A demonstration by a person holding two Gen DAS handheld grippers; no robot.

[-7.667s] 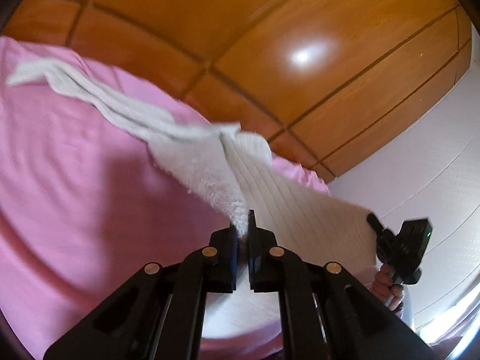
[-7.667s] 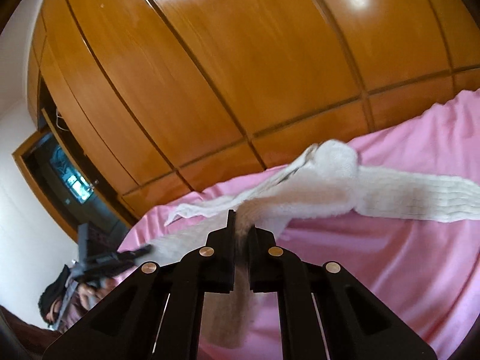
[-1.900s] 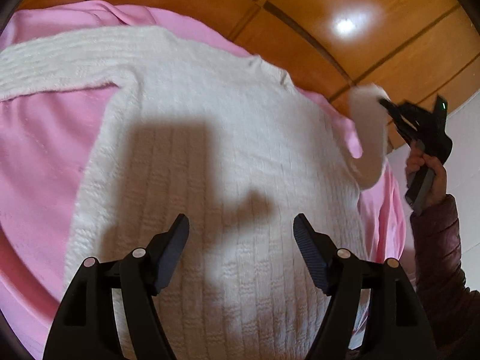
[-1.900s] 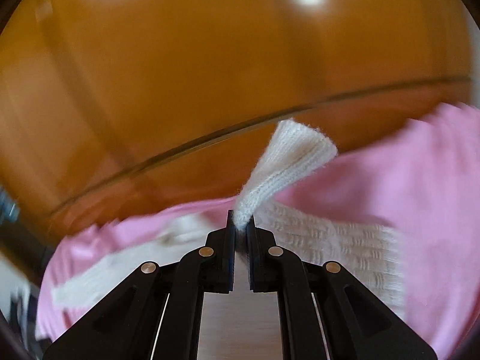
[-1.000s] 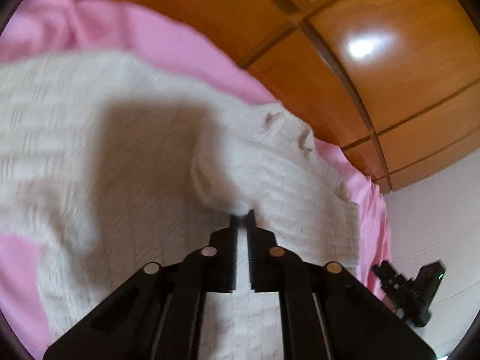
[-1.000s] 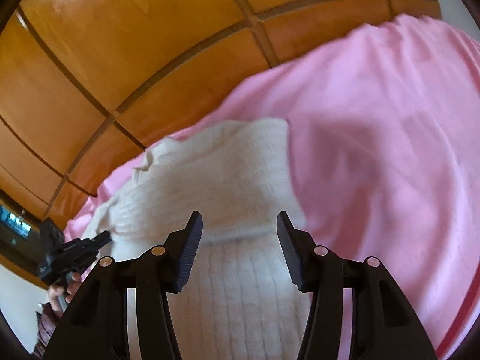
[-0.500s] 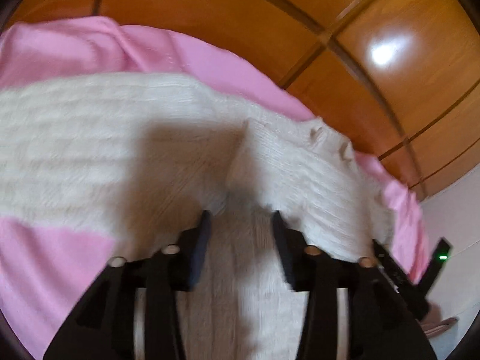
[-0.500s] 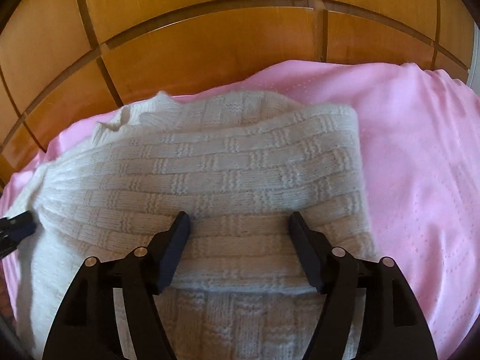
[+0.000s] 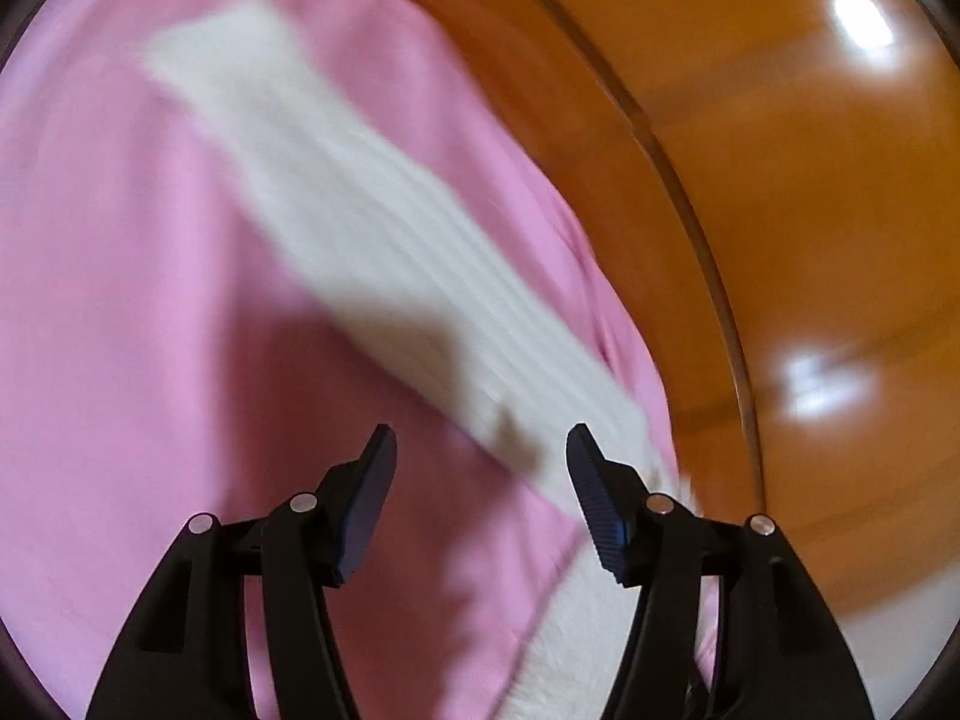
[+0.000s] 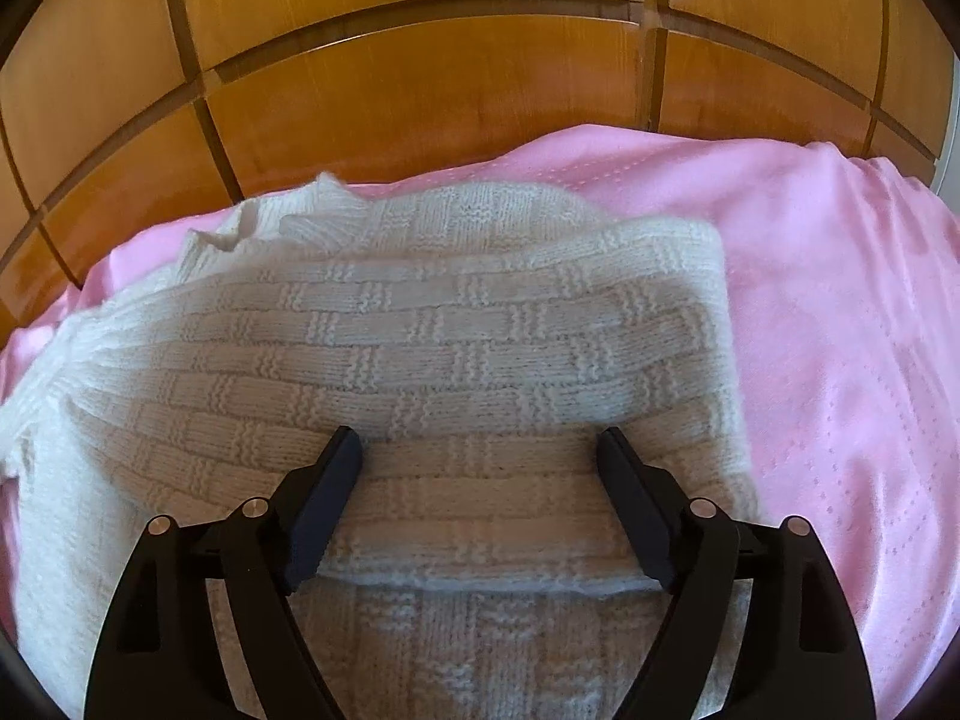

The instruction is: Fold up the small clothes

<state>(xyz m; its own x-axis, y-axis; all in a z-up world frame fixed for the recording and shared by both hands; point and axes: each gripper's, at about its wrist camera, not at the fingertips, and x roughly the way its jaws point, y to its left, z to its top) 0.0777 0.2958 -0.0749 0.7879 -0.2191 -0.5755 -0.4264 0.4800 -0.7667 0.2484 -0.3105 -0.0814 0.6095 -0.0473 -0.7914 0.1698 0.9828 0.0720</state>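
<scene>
A white knitted sweater [image 10: 420, 360] lies on a pink bedspread [image 10: 840, 360], with one sleeve folded across its body. My right gripper [image 10: 480, 468] is open and empty, just above the folded sleeve. In the blurred left wrist view, the other sleeve [image 9: 372, 252] stretches out flat across the pink bedspread [image 9: 120, 360] toward the far left. My left gripper [image 9: 480, 474] is open and empty, over the near end of that sleeve.
A glossy wooden panelled wardrobe [image 10: 450, 60] stands right behind the bed and also shows in the left wrist view [image 9: 780, 240]. Bare pink bedspread lies to the right of the sweater and to the left of the stretched sleeve.
My left gripper has opened wider and swung left from the sweater's body to the outstretched sleeve. My right gripper stays open over the folded sleeve, barely moved.
</scene>
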